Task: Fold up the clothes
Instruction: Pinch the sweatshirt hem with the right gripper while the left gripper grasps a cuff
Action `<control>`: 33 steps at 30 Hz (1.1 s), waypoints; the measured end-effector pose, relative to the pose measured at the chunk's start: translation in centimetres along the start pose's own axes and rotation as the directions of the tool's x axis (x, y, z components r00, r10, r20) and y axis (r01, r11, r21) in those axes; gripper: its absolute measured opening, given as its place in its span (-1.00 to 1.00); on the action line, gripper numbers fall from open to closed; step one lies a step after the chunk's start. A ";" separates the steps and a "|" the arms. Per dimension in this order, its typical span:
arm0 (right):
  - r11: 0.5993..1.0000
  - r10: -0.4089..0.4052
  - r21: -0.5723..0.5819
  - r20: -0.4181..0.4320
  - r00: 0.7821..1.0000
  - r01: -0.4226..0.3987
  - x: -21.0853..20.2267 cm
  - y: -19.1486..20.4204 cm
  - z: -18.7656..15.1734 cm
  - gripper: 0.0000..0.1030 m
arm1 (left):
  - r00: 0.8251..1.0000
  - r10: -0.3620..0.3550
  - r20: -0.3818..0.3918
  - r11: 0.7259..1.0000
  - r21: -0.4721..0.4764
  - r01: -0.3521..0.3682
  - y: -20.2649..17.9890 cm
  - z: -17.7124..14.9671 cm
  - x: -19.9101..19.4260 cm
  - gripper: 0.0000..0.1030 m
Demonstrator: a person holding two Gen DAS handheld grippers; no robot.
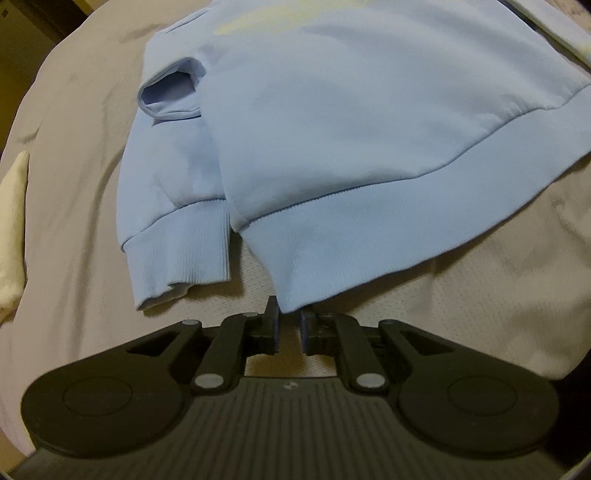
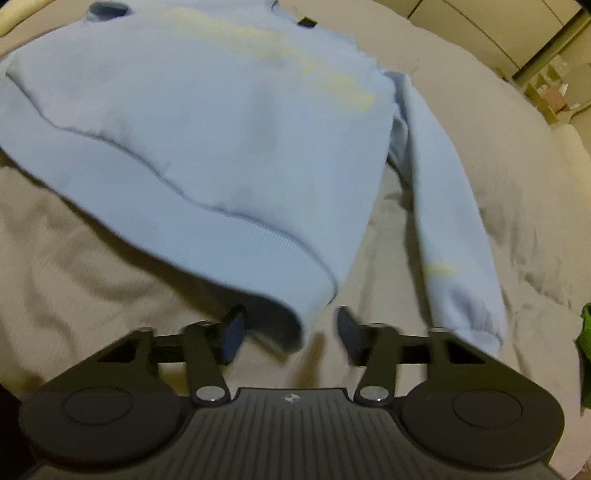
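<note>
A light blue sweatshirt [image 1: 332, 129] with a pale yellow print lies front up on a beige bed sheet [image 1: 74, 184]. Its left sleeve [image 1: 177, 221] is folded alongside the body, cuff toward me. My left gripper [image 1: 290, 314] is shut on the hem's lower left corner, which is raised off the sheet. In the right wrist view the sweatshirt [image 2: 203, 129] spreads ahead, with its right sleeve [image 2: 443, 221] stretched out beside it. My right gripper [image 2: 293, 321] is open, its fingers on either side of the hem's lower right corner without touching it.
A cream cloth [image 1: 11, 229] lies at the bed's left edge. Something green [image 2: 585, 350] shows at the right edge. Pale cabinets [image 2: 498, 29] stand beyond the bed's far right. Wrinkled sheet [image 2: 74, 277] surrounds the sweatshirt.
</note>
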State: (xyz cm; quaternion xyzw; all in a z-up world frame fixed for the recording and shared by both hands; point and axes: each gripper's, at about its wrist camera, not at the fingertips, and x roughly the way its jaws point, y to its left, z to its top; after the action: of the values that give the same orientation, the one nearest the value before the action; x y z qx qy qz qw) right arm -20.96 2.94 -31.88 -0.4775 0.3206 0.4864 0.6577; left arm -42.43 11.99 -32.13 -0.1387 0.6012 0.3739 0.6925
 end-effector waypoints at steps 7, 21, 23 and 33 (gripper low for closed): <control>0.994 -0.103 -0.041 0.049 0.993 0.105 -2.6 -2.7 0.8 -1.00 | 0.991 -0.089 0.101 0.981 -0.163 0.105 3.4 -0.1 -3.6 -1.00; 0.975 0.194 0.134 -0.144 0.970 -0.175 -1.2 -5.0 0.1 0.02 | 0.995 -0.095 -0.019 0.934 -0.347 0.083 5.8 -3.3 -4.1 -0.51; 0.933 0.241 0.296 -0.092 0.966 -0.204 -1.4 -6.9 1.3 0.07 | 0.994 -0.110 0.019 0.872 -0.478 0.105 8.1 -3.4 -4.6 -0.18; 0.706 0.372 0.645 0.012 0.928 -0.292 0.9 -7.5 6.7 0.21 | 0.934 -0.219 0.281 0.076 -0.950 0.304 16.6 -5.4 4.5 -0.16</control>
State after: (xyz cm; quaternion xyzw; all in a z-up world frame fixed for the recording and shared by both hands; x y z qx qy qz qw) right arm -13.88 8.96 -28.06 -0.1887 0.5851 0.4298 0.6612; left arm -57.78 21.40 -33.34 -0.6511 0.1483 0.5490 0.5027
